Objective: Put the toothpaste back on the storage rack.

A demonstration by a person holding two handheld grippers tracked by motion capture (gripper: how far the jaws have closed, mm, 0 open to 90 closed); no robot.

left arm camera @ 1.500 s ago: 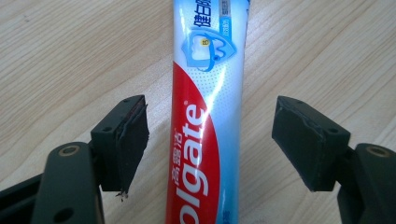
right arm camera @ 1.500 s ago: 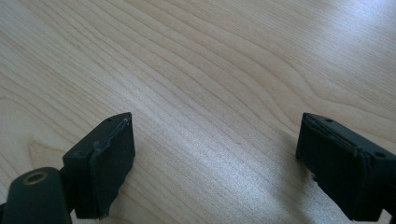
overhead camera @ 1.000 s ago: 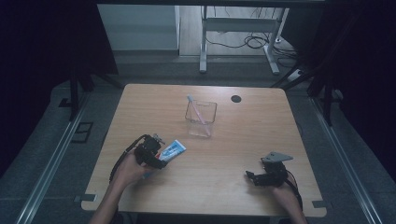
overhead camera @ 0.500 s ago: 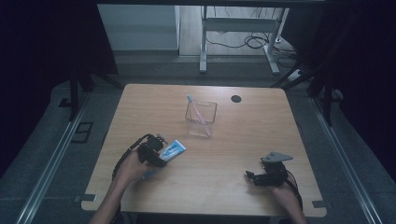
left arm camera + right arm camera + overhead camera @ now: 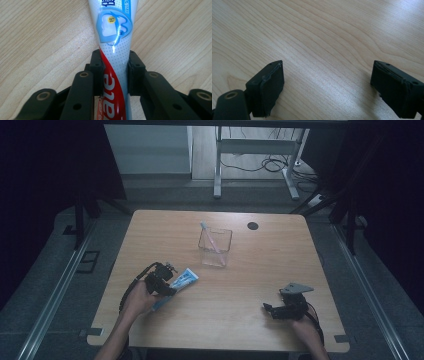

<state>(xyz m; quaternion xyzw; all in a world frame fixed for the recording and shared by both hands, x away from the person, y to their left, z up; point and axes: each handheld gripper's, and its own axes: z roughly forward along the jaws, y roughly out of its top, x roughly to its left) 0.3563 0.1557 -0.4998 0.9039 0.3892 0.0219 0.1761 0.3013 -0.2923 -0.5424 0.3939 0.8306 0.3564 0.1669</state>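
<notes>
On toothpaste tube [image 5: 113,50]: "ate" (red band)

The light wooden counter [image 5: 260,285] carries a clear container [image 5: 215,247] near its middle. A toothpaste tube [image 5: 182,280] lies toward the near left. A small dark round spot [image 5: 253,225], perhaps a cable hole, marks the far side

We see the high view dim and bluish, its surroundings nearly black, with the table [image 5: 250,285] the one lit surface. The two gripper views are far brighter. Ahead of the right gripper [image 5: 327,82] a soft sheen spreads across the wood, and its pads [image 5: 272,87] cast faint shadows. The tube [image 5: 113,37] in the left gripper [image 5: 115,72] carries a thin glare streak; nearest parts blur slightly.
</notes>
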